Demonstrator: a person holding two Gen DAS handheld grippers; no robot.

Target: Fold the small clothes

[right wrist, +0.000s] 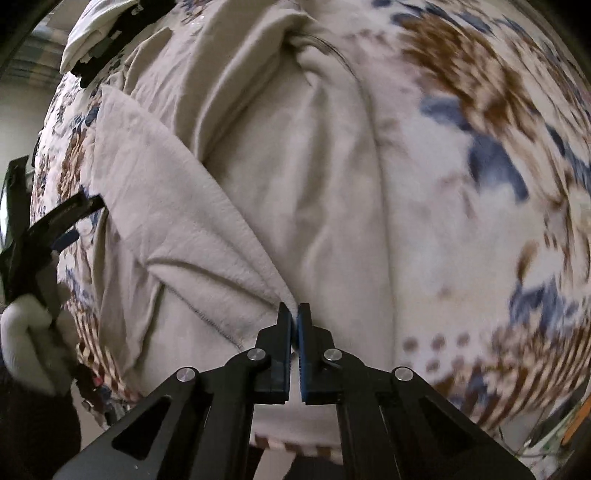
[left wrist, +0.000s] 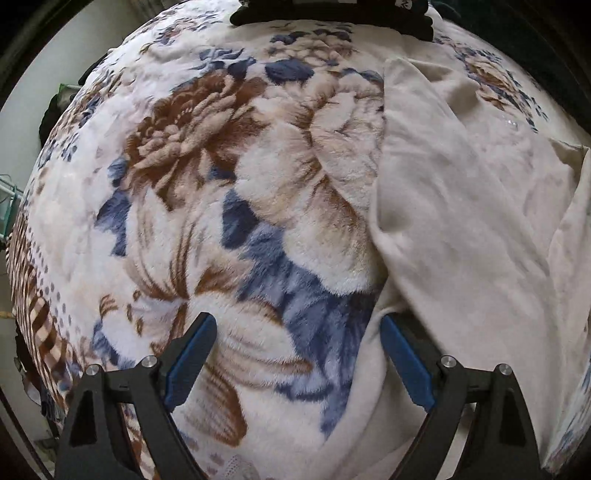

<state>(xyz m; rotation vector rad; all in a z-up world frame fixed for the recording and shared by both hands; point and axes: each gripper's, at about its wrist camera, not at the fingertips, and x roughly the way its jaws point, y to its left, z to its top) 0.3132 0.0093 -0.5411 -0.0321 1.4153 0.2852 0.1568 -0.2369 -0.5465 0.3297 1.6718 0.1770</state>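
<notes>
On the bed: a floral blanket [left wrist: 207, 206] covers it, and a cream garment [right wrist: 295, 192] lies across the blanket
Right gripper [right wrist: 294, 314]: fingers pressed together, pinching the tip of a folded-over flap of the garment; the cloth between the pads is barely visible
Left gripper [left wrist: 297, 332]: fingers spread wide above the blanket, holding nothing; its right finger [left wrist: 402, 354] sits just beside the garment's edge, partly under an overhanging fold
Hidden: the garment's near end runs behind the right gripper's body; its far end bunches into folds I cannot sort out; the blanket right of it is blurred in the right wrist view
Edges: the blanket's near hem drops off just below the right gripper; bare blanket lies left of the garment
Far end: a dark pile [left wrist: 332, 14] of cloth is cut off by the frame
Left hand [right wrist: 29, 343]: gloved, gripping the left handle at the frame edge
</notes>
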